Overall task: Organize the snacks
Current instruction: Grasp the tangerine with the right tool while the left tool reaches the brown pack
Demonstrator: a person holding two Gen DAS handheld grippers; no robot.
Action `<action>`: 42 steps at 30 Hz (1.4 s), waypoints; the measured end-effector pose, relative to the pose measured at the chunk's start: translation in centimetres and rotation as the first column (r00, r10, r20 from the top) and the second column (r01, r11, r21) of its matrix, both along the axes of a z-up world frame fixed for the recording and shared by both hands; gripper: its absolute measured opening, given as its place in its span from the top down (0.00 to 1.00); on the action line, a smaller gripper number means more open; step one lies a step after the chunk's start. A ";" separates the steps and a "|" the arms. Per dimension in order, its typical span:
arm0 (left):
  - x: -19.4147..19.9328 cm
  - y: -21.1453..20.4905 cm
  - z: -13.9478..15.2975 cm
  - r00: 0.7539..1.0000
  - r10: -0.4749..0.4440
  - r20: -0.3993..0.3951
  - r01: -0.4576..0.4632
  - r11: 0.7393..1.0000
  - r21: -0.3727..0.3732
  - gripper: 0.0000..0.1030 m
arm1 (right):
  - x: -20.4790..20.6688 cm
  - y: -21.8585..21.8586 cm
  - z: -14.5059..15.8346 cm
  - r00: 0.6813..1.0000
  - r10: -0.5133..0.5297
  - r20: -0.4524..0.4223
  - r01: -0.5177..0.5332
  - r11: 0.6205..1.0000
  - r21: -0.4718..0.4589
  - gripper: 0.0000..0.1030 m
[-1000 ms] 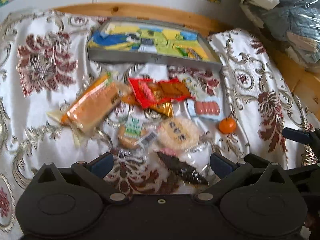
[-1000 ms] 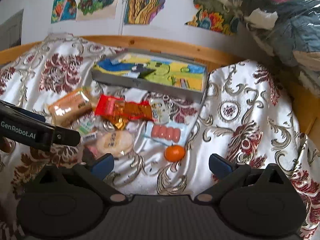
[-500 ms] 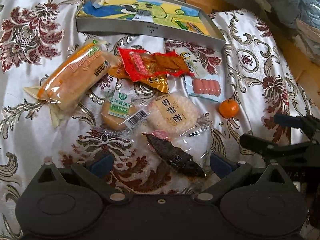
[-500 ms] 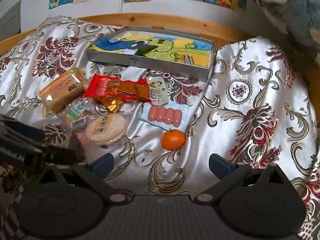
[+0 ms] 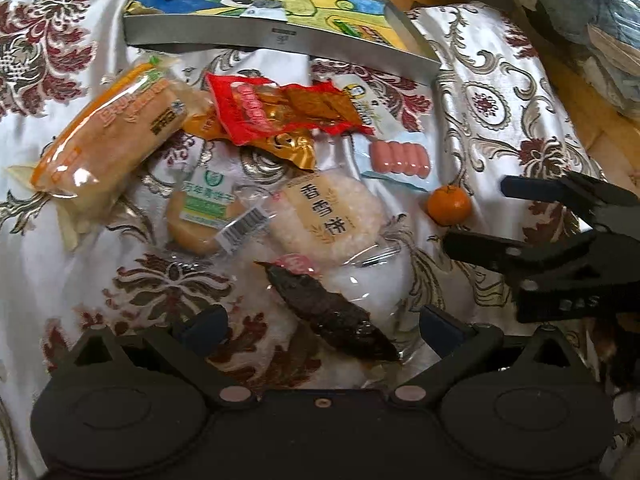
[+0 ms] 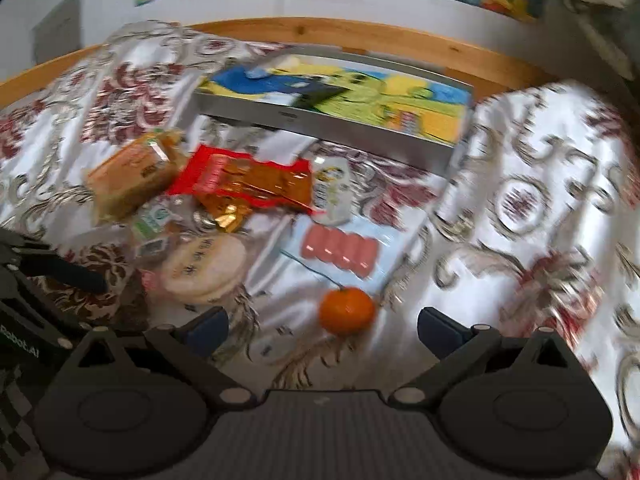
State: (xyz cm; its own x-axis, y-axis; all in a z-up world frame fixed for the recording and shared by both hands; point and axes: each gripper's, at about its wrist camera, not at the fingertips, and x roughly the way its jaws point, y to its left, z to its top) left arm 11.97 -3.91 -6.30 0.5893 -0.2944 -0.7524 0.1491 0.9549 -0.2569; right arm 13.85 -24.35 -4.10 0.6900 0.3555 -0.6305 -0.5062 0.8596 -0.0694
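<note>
On a brocade-covered bed [image 5: 500, 92], both tongs, left [image 5: 320, 322] and right [image 6: 322, 324], hung released, nothing lifted; the orange [image 6: 346, 314] between the right pair looked next for the tray [image 6: 320, 120] beyond.

One tray [image 5: 280, 38], one orange [image 5: 449, 205], one bread pack [image 5: 108, 144], two round cakes [image 5: 208, 216] [image 5: 332, 220], one red pack [image 5: 280, 108], one sausage pack [image 5: 400, 158], one dark strip [image 5: 332, 316].

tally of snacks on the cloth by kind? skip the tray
Bread loaf: 1
Round cakes: 2, green-label and rice cake
Red and gold packets: 2, red and gold
Sausage pack: 1
Dark dried strip: 1
White sachet: 1
Mandarin: 1
Total: 9
</note>
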 end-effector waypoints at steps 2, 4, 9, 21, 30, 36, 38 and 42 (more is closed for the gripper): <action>0.0 -0.1 0.0 1.000 -0.004 0.001 0.004 1.000 -0.002 0.02 | 0.6 0.3 -0.1 0.999 0.045 0.002 -0.045 0.999 -0.004 0.03; 0.0 0.0 -0.1 1.000 -0.006 0.003 0.006 1.000 -0.006 0.02 | 1.2 0.6 -0.3 0.996 0.083 -0.017 -0.083 0.996 0.010 0.08; 0.1 0.1 -0.1 1.000 -0.010 0.002 0.010 1.000 -0.013 0.07 | 3.1 1.0 -1.0 0.994 0.103 -0.037 -0.101 0.994 0.037 0.11; -0.2 0.6 -0.1 1.000 0.013 0.019 -0.012 0.999 -0.048 0.24 | 4.4 -1.0 -2.9 0.983 0.056 -0.172 -0.027 0.986 0.163 0.37; -0.4 0.7 -0.2 0.999 0.030 0.042 -0.028 0.999 -0.038 0.39 | 2.8 -0.2 -2.7 0.986 0.072 -0.147 -0.049 0.987 0.151 0.60; 0.2 1.6 -0.3 0.997 0.069 0.035 -0.066 0.995 -0.069 0.40 | 2.1 0.3 -2.9 0.993 0.055 -0.102 -0.042 0.991 0.127 0.63; 0.3 1.7 -0.3 0.996 0.082 0.036 -0.079 0.994 -0.071 0.34 | 2.0 0.6 -3.0 0.994 0.057 -0.094 -0.045 0.992 0.121 0.62; 0.6 2.1 -0.4 0.994 0.110 0.028 -0.107 0.991 -0.080 0.32 | 2.1 0.6 -3.1 0.994 0.052 -0.100 -0.038 0.990 0.138 0.55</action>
State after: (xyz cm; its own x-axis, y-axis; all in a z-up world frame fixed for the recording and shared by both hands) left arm 12.58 -1.82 -6.74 0.6446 -0.2845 -0.7096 0.0552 0.9431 -0.3279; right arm 15.95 -23.71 -7.18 0.6049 0.4718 -0.6415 -0.5430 0.8336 0.1011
